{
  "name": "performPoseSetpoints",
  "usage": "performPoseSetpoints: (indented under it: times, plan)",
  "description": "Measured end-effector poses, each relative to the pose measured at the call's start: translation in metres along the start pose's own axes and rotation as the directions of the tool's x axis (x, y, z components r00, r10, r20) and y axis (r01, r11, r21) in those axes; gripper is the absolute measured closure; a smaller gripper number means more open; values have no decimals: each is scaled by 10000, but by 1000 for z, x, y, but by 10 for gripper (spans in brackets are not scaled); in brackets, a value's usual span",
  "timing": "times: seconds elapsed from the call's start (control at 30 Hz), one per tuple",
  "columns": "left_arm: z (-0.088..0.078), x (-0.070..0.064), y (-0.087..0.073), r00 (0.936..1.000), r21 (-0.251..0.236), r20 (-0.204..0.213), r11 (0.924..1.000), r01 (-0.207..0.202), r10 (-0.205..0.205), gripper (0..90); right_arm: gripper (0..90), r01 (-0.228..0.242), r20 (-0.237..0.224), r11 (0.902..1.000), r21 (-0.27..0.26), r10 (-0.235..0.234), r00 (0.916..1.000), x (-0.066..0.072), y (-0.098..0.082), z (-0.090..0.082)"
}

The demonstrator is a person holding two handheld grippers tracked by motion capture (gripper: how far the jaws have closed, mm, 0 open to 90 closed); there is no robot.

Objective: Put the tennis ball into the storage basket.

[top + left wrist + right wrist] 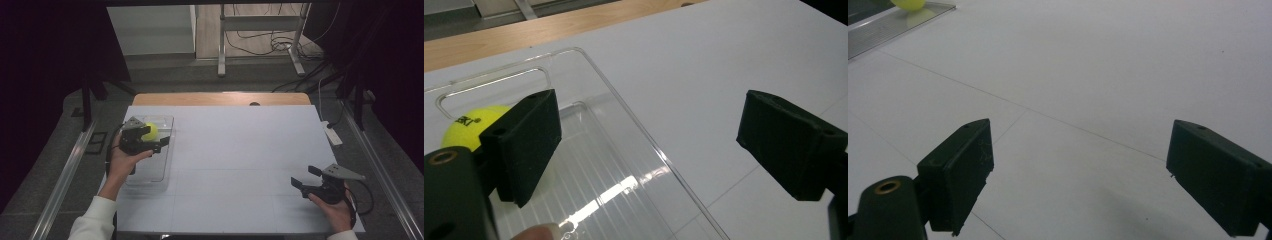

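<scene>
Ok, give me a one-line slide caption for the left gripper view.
Open left gripper above a clear plastic tray holding a yellow tennis ball, nothing between its jaws.

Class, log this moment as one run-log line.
left gripper: open, over clear plastic tray | yellow tennis ball: in tray | right gripper: open, empty

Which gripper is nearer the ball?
Left. The left gripper hovers over the clear tray, jaws open, with the ball just behind it. The right gripper is far across the table, jaws open.
</scene>
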State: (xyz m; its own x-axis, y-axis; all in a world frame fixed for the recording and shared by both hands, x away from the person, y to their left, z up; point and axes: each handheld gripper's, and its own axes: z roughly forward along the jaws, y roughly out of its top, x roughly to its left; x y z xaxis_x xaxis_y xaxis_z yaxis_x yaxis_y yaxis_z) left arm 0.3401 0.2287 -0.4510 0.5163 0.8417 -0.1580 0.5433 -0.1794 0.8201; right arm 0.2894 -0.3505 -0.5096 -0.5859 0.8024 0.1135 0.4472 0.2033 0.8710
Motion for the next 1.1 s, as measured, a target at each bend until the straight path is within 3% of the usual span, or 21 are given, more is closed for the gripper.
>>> performPoseSetpoints:
  times: [0.33,0.77,1.1]
  plan:
    - [-15,-18,-19,9993,-290,349,9995,-112,122,117,118,13,24,10000,-13,-13,10000,2,0,-1]
    - [-31,-43,-57,9966,-543,651,9974,-478,513,114,117,51,-129,9999,-124,-52,9999,7,3,-3]
    - [-35,-47,-80,9952,-430,687,9968,-670,699,114,116,119,-320,9996,-255,-127,9994,13,5,-5]
